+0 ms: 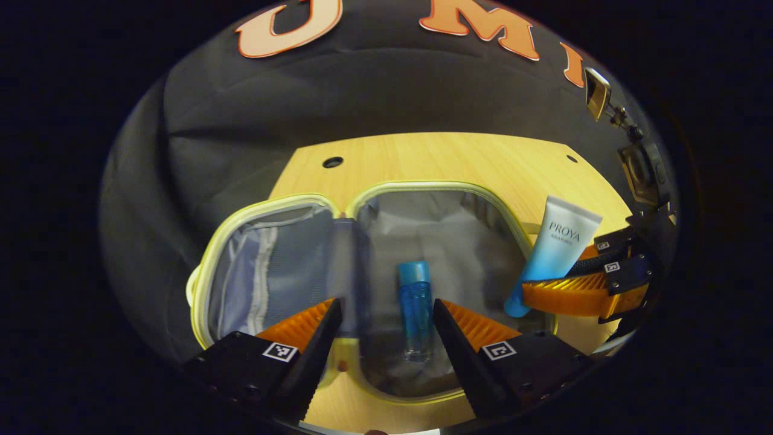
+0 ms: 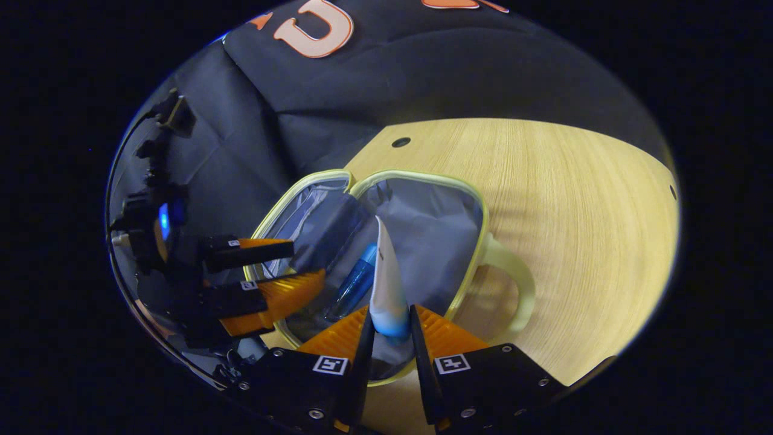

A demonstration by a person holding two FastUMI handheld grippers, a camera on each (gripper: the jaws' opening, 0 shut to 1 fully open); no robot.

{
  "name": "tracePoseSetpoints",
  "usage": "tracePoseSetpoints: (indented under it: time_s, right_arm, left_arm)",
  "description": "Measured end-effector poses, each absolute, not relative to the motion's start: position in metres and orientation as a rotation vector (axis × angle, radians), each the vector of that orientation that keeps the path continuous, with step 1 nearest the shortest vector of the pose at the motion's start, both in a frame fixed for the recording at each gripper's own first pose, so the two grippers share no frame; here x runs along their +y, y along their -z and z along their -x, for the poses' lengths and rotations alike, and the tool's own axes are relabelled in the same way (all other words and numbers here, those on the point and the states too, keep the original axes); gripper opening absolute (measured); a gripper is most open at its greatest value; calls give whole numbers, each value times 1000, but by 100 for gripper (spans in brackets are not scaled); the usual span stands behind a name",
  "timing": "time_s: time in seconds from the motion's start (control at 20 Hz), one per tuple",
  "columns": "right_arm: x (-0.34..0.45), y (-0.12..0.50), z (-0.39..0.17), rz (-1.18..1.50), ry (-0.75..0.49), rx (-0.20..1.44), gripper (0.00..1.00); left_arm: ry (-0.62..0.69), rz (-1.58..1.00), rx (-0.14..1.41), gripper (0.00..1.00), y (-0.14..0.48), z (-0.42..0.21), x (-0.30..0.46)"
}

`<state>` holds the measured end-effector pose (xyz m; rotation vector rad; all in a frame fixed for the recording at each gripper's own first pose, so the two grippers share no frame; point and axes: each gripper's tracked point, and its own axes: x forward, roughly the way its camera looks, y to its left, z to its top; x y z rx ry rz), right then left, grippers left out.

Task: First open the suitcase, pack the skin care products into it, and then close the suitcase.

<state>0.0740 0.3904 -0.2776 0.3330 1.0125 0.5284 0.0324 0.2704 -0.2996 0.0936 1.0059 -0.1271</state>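
The small suitcase lies open on the wooden table, with a pale yellow-green rim and grey lining. A blue bottle lies in its right half. My left gripper hangs open just above the case, with its fingers wide on either side of the bottle and not touching it. My right gripper is shut on the lower end of a white-and-blue tube, held upright over the case's right half beside the bottle. The left gripper view has the tube at the case's right rim.
The case's handle sticks out toward bare table on its right. The left gripper and its hand-held rig crowd the case's left side. A cable hole sits in the table behind the case. The black cloth wall rises at the back.
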Motion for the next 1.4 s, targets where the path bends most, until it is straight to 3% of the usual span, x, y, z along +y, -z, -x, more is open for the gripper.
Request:
tracePoseSetpoints:
  time_s: [0.65,0.95,1.0,1.05,1.3,1.35,1.4]
  right_arm:
    - [376,282,-88,-481,-376,1169,42]
    - [355,259,-102,-508,-307,1079,50]
    - [349,253,-105,-512,-293,1056,40]
    - [345,245,-109,-523,-291,1028,52]
    - [304,189,-128,-525,-229,841,57]
    - [294,180,-130,-506,-208,810,48]
    - [282,170,-131,-485,-188,781,63]
  left_arm:
    - [-257,26,941,95,251,16,416]
    - [-338,67,889,95,240,13,467]
    - [-347,79,876,95,237,9,475]
    - [-359,90,860,95,234,7,485]
    - [-368,151,784,95,228,-12,522]
    - [-367,171,781,95,232,-12,527]
    - [-370,193,775,96,233,-15,536]
